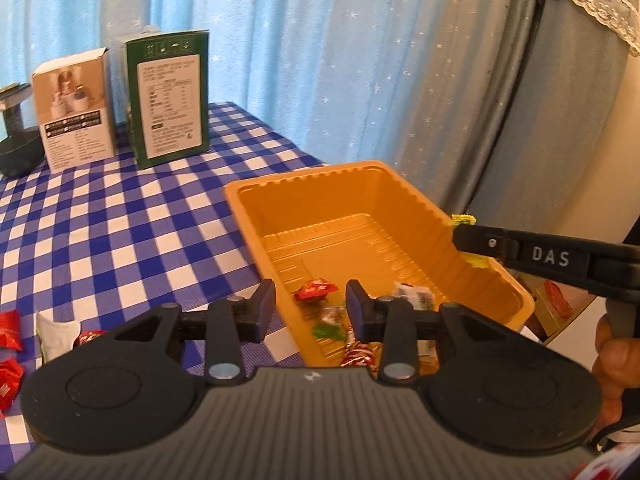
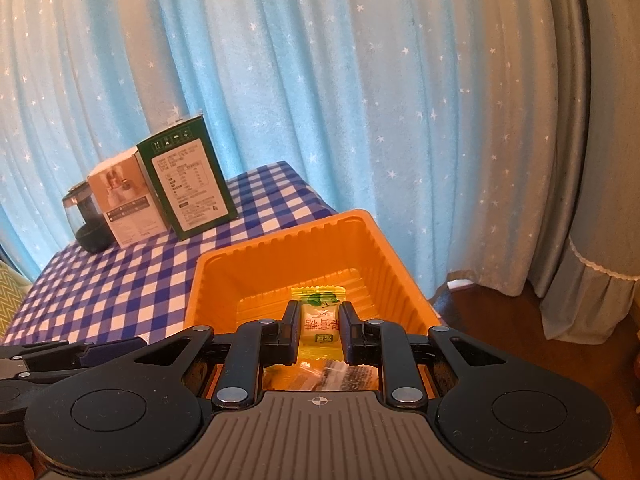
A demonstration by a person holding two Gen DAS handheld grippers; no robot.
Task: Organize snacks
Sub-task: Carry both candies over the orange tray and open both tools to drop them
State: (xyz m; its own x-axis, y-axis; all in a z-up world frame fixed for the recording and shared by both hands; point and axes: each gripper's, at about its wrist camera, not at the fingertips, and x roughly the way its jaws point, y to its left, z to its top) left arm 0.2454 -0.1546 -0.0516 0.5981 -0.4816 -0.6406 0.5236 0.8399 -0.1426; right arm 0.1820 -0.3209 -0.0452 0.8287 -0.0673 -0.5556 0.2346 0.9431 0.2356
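Observation:
An orange plastic tray (image 1: 304, 178) stands on the blue checked tablecloth (image 1: 120, 220) near the table's right edge. Inside its near end lie a red candy (image 1: 316, 289), a white-and-black wrapped one (image 1: 414, 294), a green one (image 1: 328, 330) and a red-striped one (image 1: 358, 354). My left gripper (image 1: 311, 306) hangs over that near end, open, with nothing between its fingers. My right gripper (image 2: 319, 314) is shut on a yellow wrapped candy (image 2: 320, 330) above the tray (image 2: 280, 240). From the left wrist view the right gripper (image 1: 464, 238) reaches in over the tray's right wall, the yellow candy (image 1: 478, 262) sticking out of it.
Loose red candies (image 1: 10, 330) and a white packet (image 1: 56, 332) lie on the cloth at the left. A green box (image 1: 172, 96), a white box (image 1: 74, 108) and a black device (image 1: 16, 140) stand at the back. A blue starred curtain hangs behind. A hand (image 1: 616, 360) holds the right gripper.

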